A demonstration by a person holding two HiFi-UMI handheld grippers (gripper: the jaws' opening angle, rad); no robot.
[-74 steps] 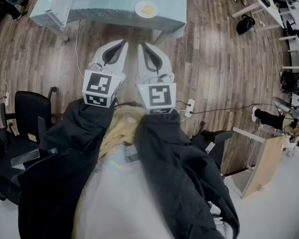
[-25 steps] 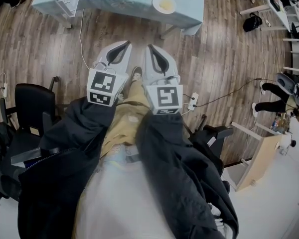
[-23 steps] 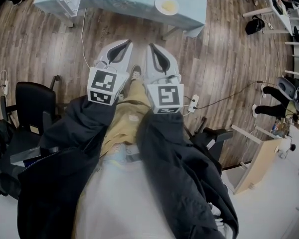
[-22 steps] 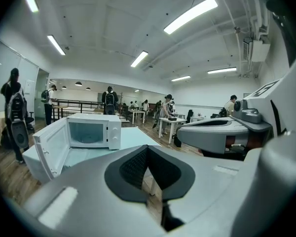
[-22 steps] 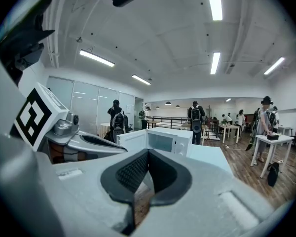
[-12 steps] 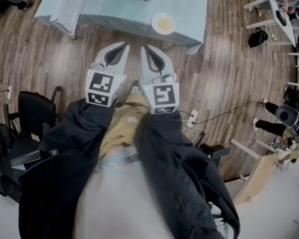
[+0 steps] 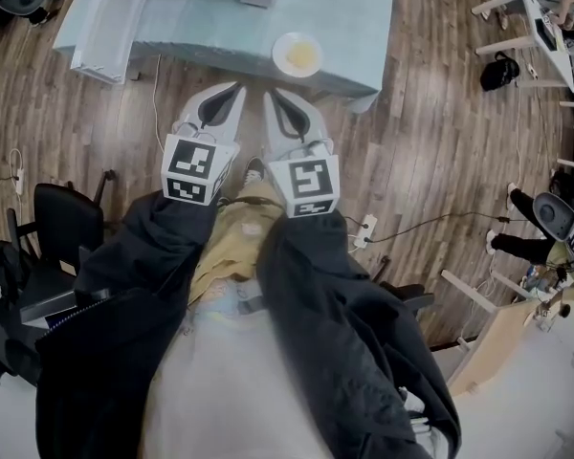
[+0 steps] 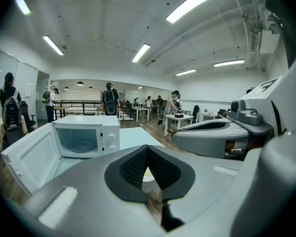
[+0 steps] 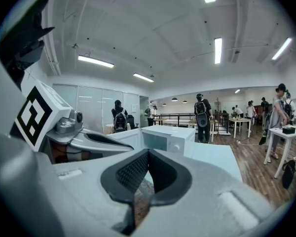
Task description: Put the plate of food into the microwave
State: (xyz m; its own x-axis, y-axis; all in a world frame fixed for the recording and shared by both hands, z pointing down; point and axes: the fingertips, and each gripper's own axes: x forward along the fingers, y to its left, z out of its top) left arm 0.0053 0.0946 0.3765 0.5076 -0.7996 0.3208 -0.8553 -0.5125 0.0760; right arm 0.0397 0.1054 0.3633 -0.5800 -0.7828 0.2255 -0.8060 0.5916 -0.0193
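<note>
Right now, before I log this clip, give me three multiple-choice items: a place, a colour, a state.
1. The plate of food sits: A on a chair; B on the floor; C on the table.
2. The microwave is: A white; B black; C red.
3. Its door is: A shut; B open; C missing.
C: the plate lies near the table's front edge. A: its casing shows white. B: the door swings wide, cavity showing.
</note>
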